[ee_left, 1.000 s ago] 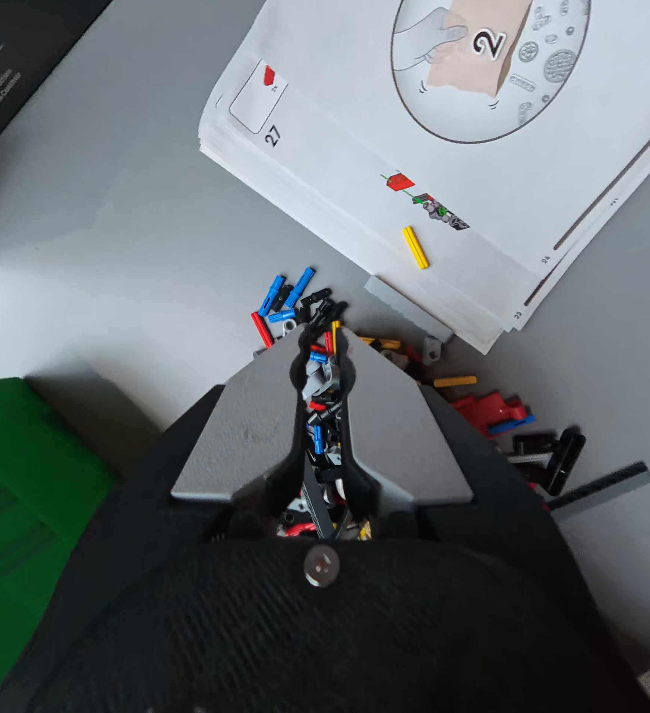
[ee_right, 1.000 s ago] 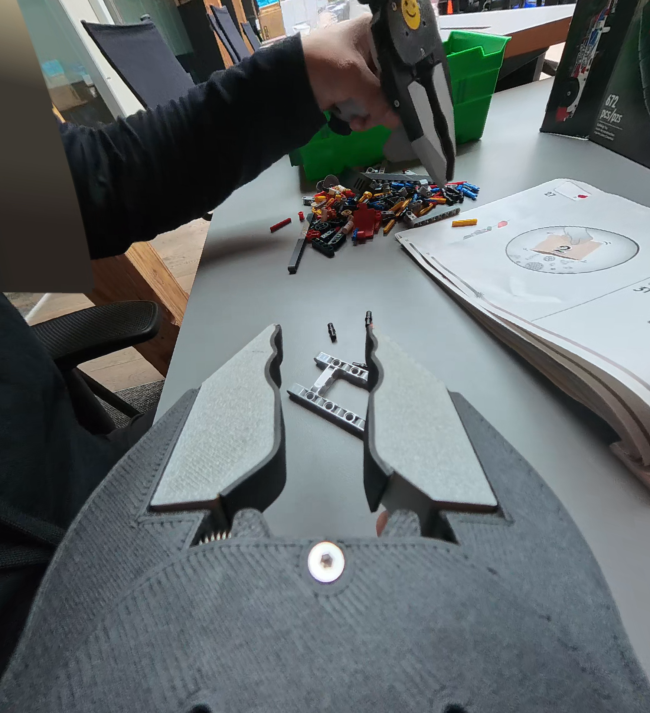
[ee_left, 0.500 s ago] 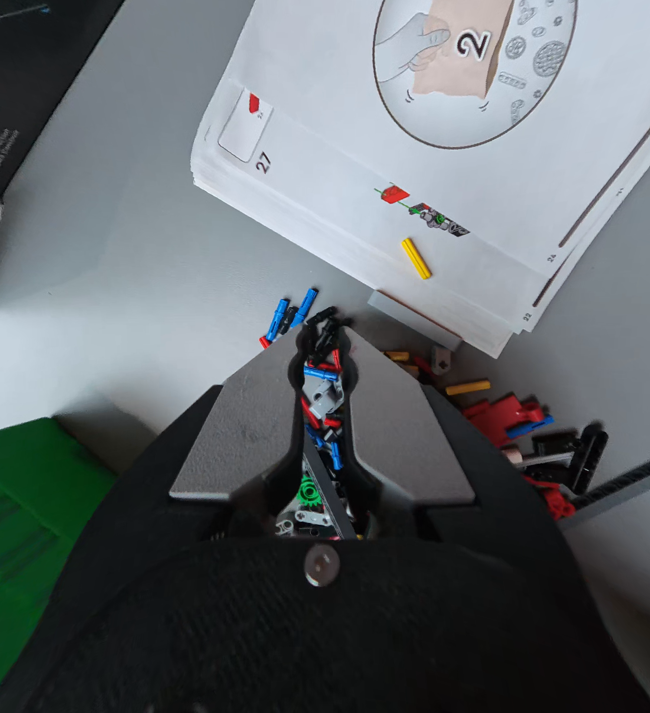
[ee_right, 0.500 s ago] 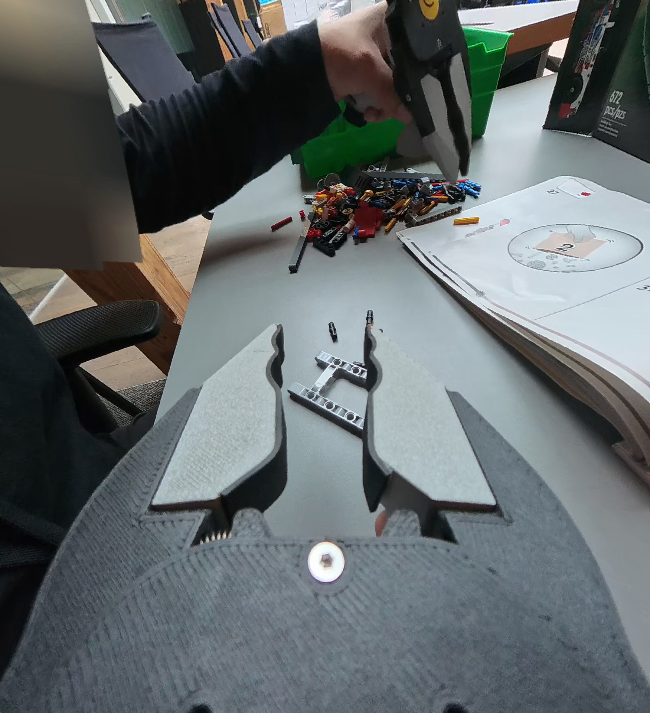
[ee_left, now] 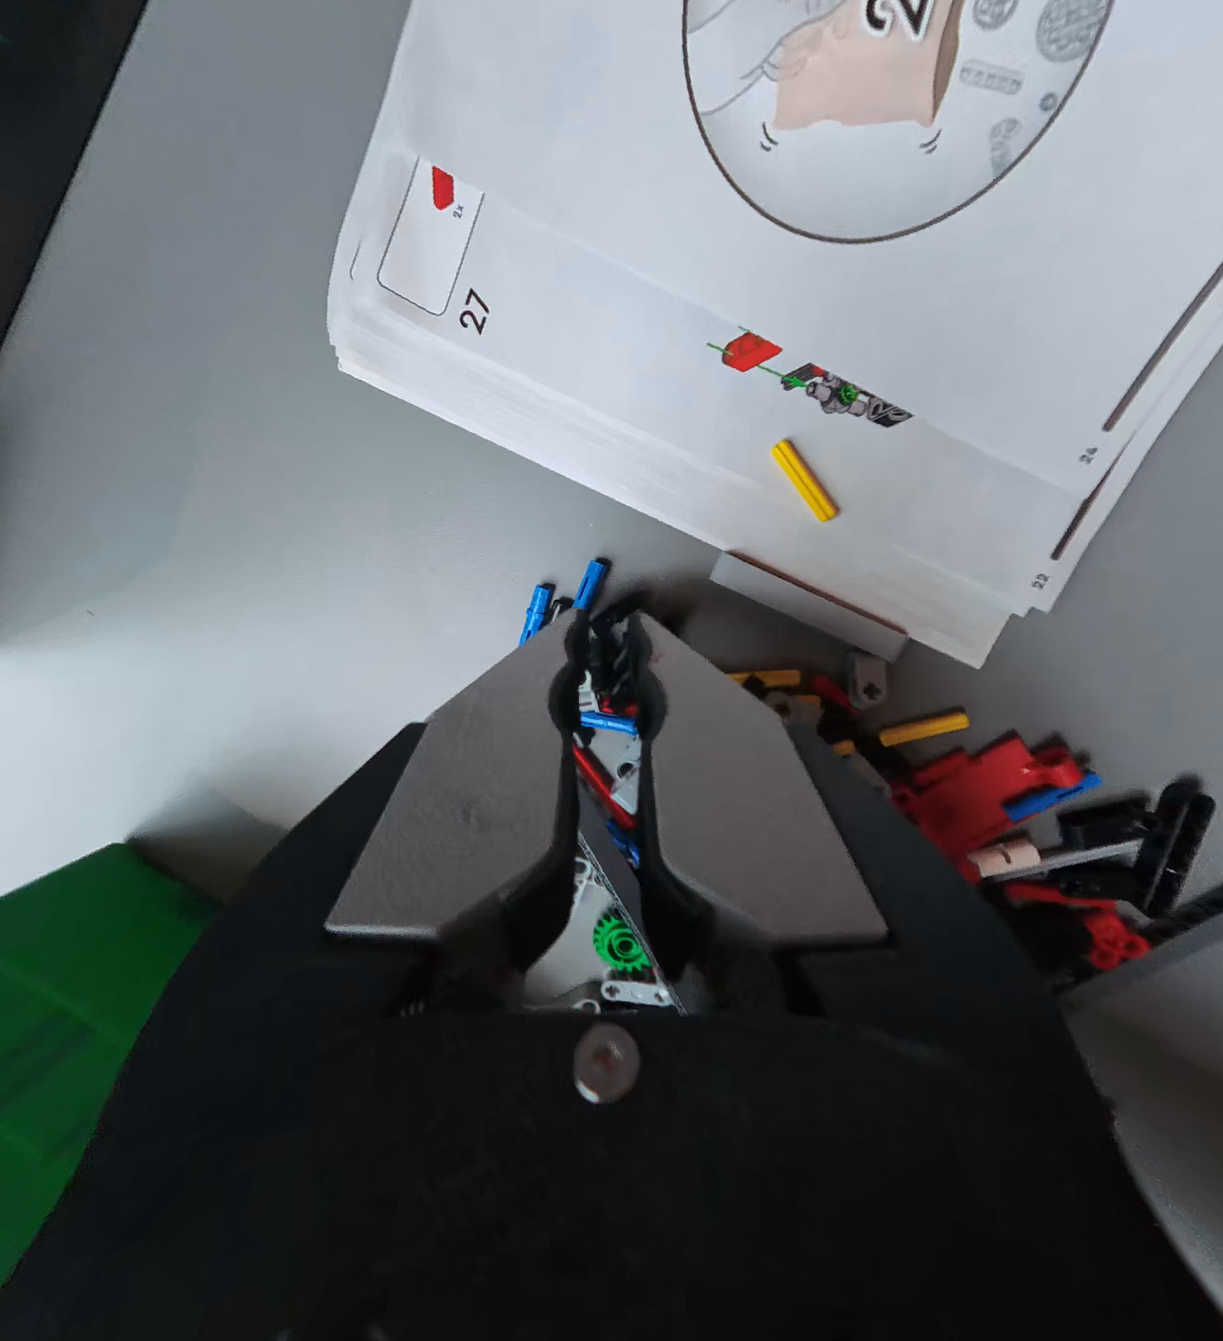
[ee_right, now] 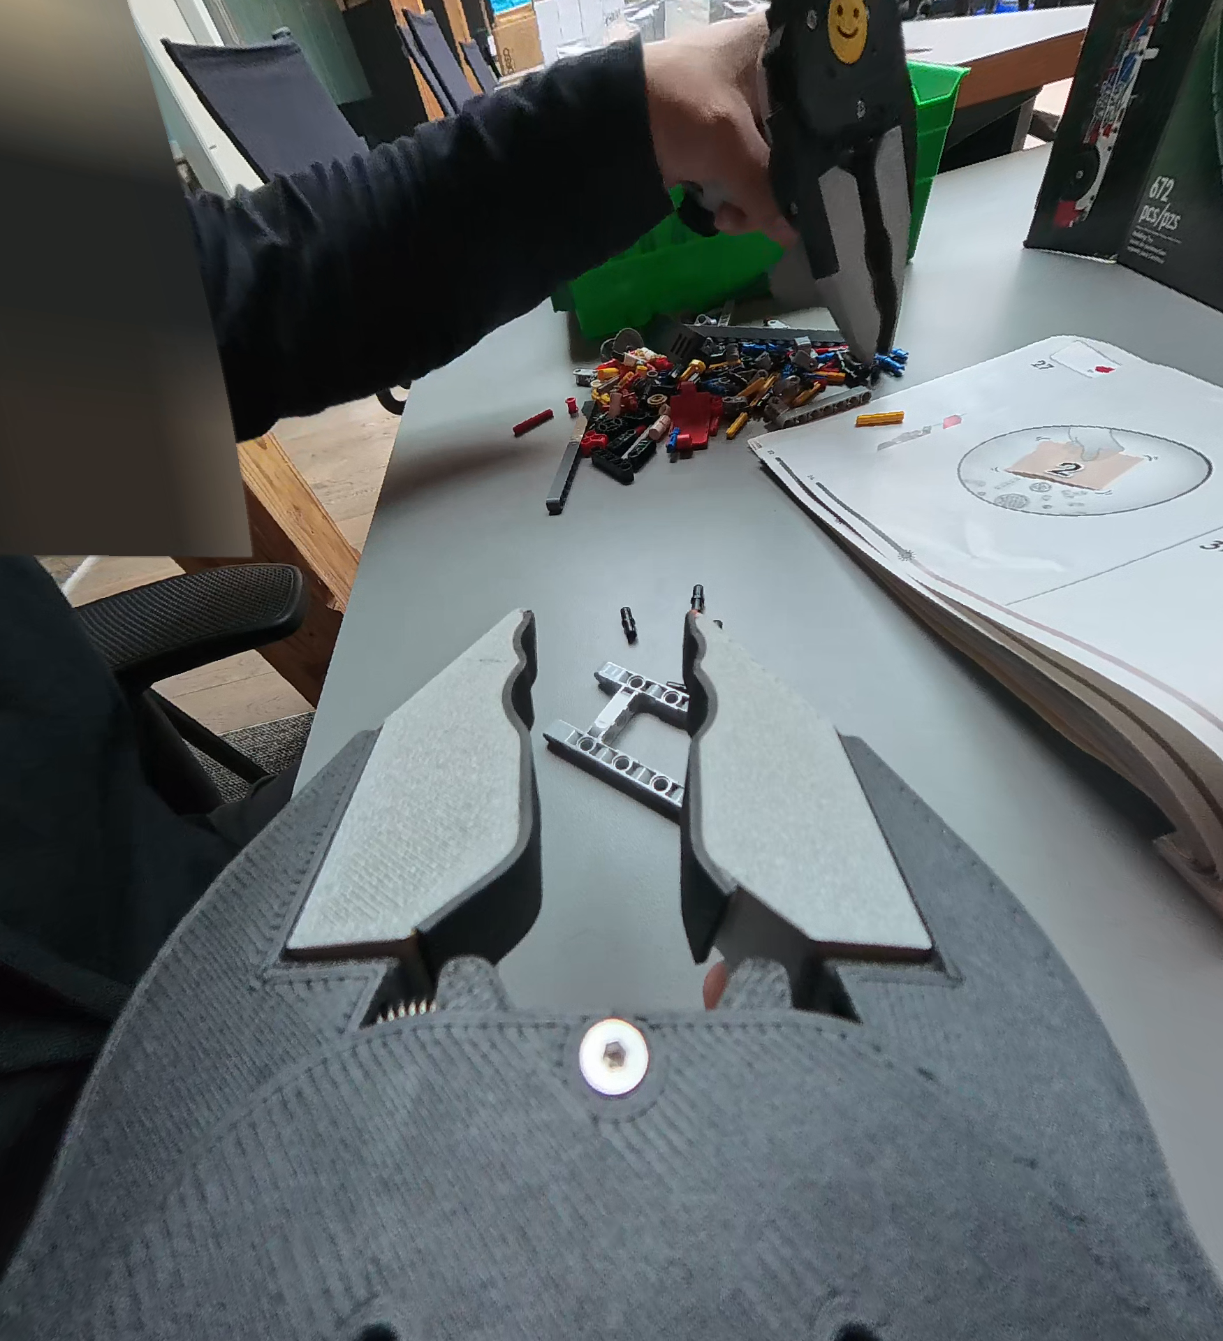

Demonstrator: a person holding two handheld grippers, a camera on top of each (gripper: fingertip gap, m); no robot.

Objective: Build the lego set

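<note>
A pile of small lego pieces [ee_right: 702, 392] lies at the far side of the grey table; it also shows in the left wrist view [ee_left: 993, 798]. My left gripper [ee_left: 604, 624] points down at the pile's far end, jaws a narrow gap apart, tips around loose black pins beside two blue pins [ee_left: 590, 584]. From the right wrist view it [ee_right: 877, 341] stands tip-down in the pile. My right gripper [ee_right: 612, 624] is open and empty, hovering over a grey H-shaped beam frame [ee_right: 623, 733]. Two black pins [ee_right: 628, 622] lie just beyond the frame.
An open instruction booklet [ee_right: 1029, 508] lies to the right, with a yellow axle [ee_left: 804, 480] on its page. A green bin [ee_right: 666, 268] and the black set box [ee_right: 1174, 130] stand at the back. A long dark beam [ee_right: 566, 472] lies beside the pile. A chair armrest [ee_right: 194, 609] is left of the table. The grippers' ends are close to 30 centimetres from one another.
My left gripper has moved along the pile toward the blue pins and the booklet and has come lower. Its gap is unchanged. My right gripper has stayed still.
</note>
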